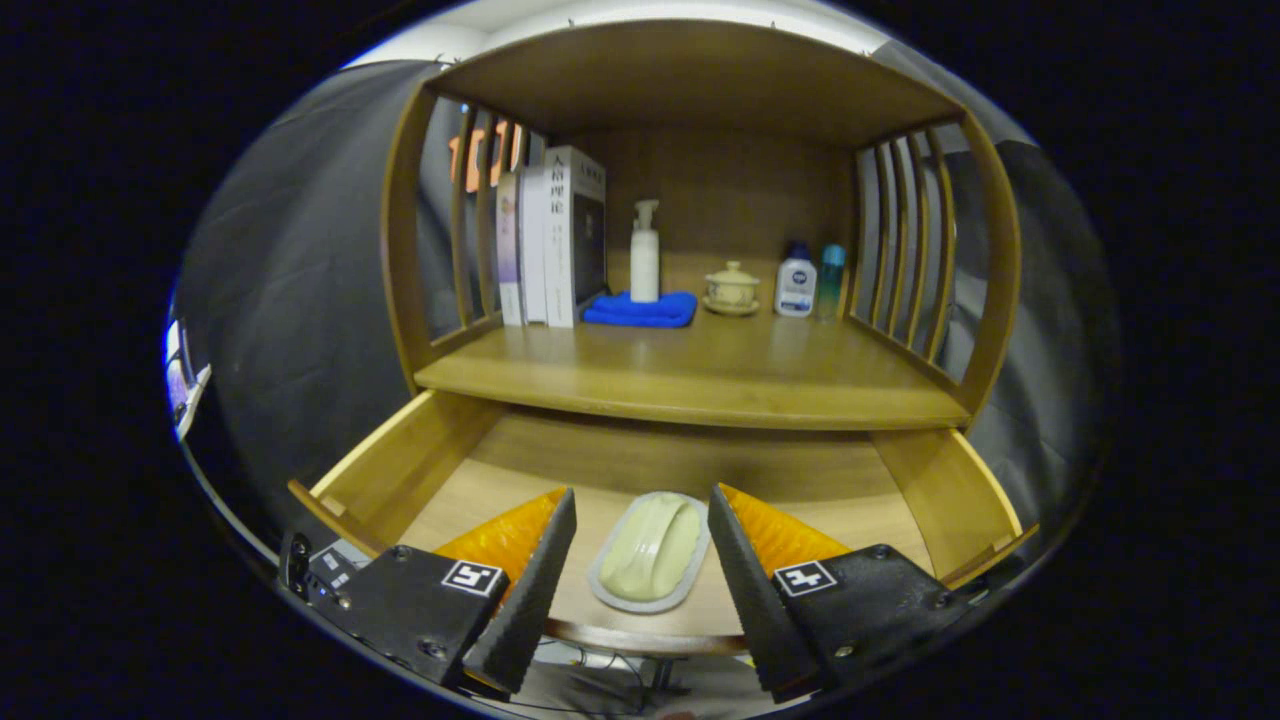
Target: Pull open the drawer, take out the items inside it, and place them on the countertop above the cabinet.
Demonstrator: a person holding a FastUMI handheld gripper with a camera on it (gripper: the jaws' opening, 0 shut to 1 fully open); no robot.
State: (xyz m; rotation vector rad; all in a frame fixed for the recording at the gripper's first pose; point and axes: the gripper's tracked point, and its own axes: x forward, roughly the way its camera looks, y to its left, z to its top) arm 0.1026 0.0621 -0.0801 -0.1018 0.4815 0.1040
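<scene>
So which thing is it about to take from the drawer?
Below the shelf, the drawer stands open. On its floor, between the open fingers, lies a pale oval soap dish, the one item visible inside.

I'm looking into a wooden cabinet (700, 90) with an open shelf — warm brown boards, a flat top panel and slatted sides (905, 235) to left and right. Taking the white pump bottle (645, 250) as my landmark: it stands on a folded blue cloth (640, 310) at the back. Left of it, upright books (560, 240) lean by the slats. Right of it sit a small lidded cup on a saucer (732, 288), then a white bottle (796, 282) and a teal one (830, 275). Dark cloth walls (300, 300) flank the cabinet — lighting is soft, from above.
</scene>
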